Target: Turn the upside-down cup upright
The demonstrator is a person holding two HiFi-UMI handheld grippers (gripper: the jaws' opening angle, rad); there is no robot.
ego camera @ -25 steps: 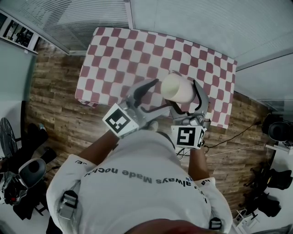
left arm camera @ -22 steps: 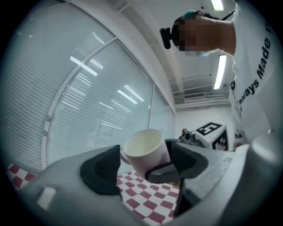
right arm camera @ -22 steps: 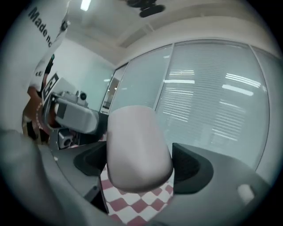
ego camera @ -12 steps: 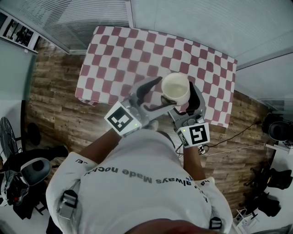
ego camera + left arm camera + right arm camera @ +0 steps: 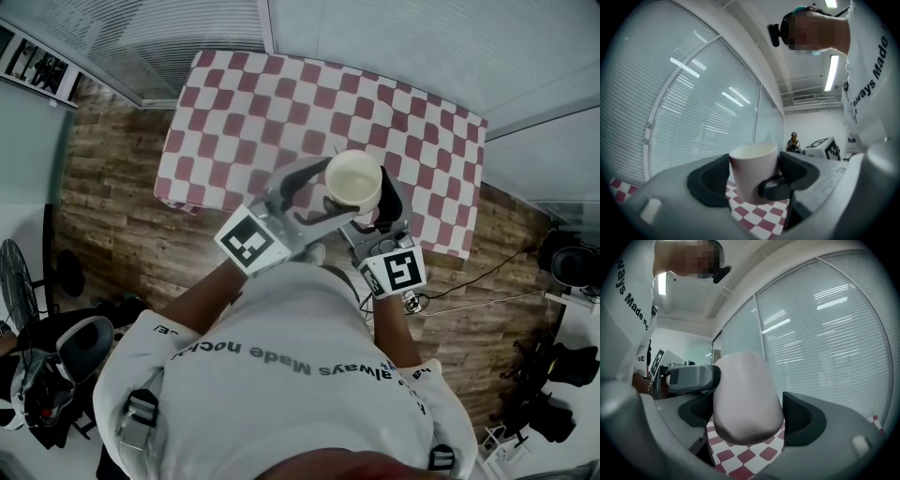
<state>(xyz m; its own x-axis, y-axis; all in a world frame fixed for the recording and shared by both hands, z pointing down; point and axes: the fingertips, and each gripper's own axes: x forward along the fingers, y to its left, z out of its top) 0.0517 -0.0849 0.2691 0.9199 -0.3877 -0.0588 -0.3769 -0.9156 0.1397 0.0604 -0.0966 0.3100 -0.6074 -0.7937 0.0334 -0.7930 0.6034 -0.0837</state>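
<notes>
A person's white shirt (image 5: 281,375) reads "always Made"; the other letters are unclear. An empty white cup (image 5: 354,180) sits mouth up in the air over the near right part of a red-and-white checked table (image 5: 244,103), grasped by the right gripper (image 5: 745,416). The left gripper (image 5: 754,180) has just been closing, its wide jaws flanking the cup; I cannot tell whether they press it.

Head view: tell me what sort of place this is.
Probably an office or lab room: glass walls with blinds, strip lights overhead, a wood-plank floor, one small table under a checked cloth.
</notes>
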